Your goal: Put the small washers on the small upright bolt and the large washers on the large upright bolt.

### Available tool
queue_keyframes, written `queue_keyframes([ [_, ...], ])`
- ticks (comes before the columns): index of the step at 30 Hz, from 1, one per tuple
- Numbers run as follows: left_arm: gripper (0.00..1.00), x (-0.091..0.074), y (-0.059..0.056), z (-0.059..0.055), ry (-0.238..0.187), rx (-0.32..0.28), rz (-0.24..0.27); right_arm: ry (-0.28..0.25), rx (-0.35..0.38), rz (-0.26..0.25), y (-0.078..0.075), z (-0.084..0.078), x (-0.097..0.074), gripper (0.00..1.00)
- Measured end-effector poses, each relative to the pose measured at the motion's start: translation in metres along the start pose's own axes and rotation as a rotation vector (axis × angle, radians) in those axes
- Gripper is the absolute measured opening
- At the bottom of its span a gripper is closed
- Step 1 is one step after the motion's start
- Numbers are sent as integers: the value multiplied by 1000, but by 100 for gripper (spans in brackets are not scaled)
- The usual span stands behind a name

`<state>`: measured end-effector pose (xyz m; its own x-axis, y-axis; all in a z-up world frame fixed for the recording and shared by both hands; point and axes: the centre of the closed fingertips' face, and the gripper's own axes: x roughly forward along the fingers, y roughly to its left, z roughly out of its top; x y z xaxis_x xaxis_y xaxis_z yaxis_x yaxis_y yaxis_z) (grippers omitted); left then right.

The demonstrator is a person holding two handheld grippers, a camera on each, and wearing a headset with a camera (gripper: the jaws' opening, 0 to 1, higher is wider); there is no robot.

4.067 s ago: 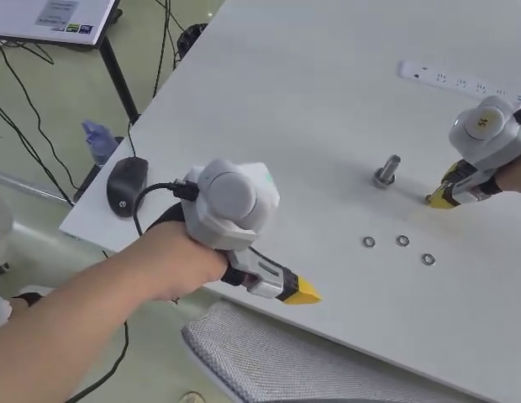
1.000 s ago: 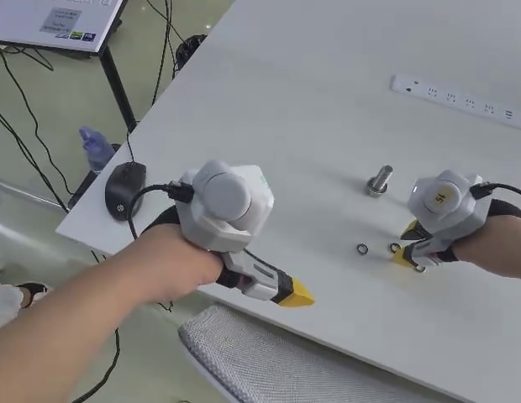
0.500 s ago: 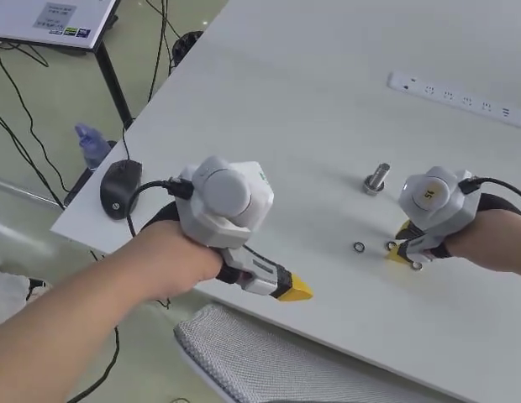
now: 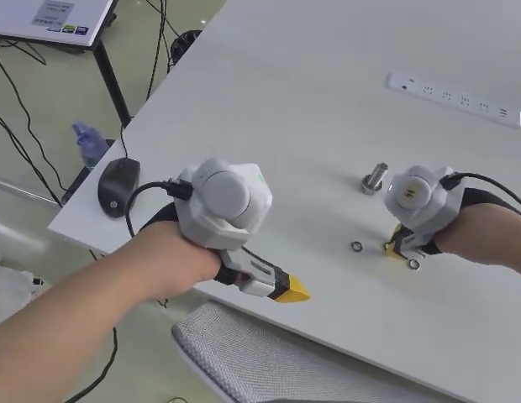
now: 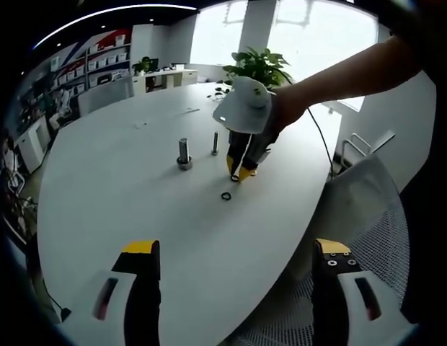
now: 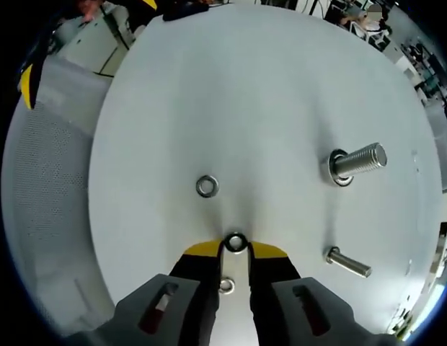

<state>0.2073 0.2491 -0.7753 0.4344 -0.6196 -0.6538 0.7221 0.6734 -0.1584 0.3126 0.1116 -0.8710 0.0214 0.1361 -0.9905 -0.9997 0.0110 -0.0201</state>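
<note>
Left gripper [image 4: 292, 291], well left of the large upright bolt [image 4: 375, 179], table edge side: fingers wide apart, empty. Loose washer [image 4: 357, 247] lies near the bolt. Right gripper [image 6: 236, 249], near the bolt: fingers nearly together, flanking a second washer [image 6: 236, 242]; grip cannot be confirmed.

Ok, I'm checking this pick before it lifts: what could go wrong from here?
The right gripper seems to pinch a flat washer only at its very tips, so it might slip out on lifting. A second washer lies between the jaws just behind and could get dragged. The large bolt and small bolt stand close: wrong bolt is possible.
</note>
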Motion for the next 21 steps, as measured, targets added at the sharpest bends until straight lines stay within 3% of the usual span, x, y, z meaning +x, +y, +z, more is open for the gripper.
queue_keyframes([
  [5, 86, 2, -3, 1, 1, 3, -5, 27, -4, -4, 0, -2, -1, 14],
  [11, 86, -3, 1, 3, -8, -3, 13, -33, 51, 5, -2, -3, -3, 12],
  [21, 86, -4, 1, 2, 0, 6, 15, -21, 39, 11, 0, -4, -4, 12],
])
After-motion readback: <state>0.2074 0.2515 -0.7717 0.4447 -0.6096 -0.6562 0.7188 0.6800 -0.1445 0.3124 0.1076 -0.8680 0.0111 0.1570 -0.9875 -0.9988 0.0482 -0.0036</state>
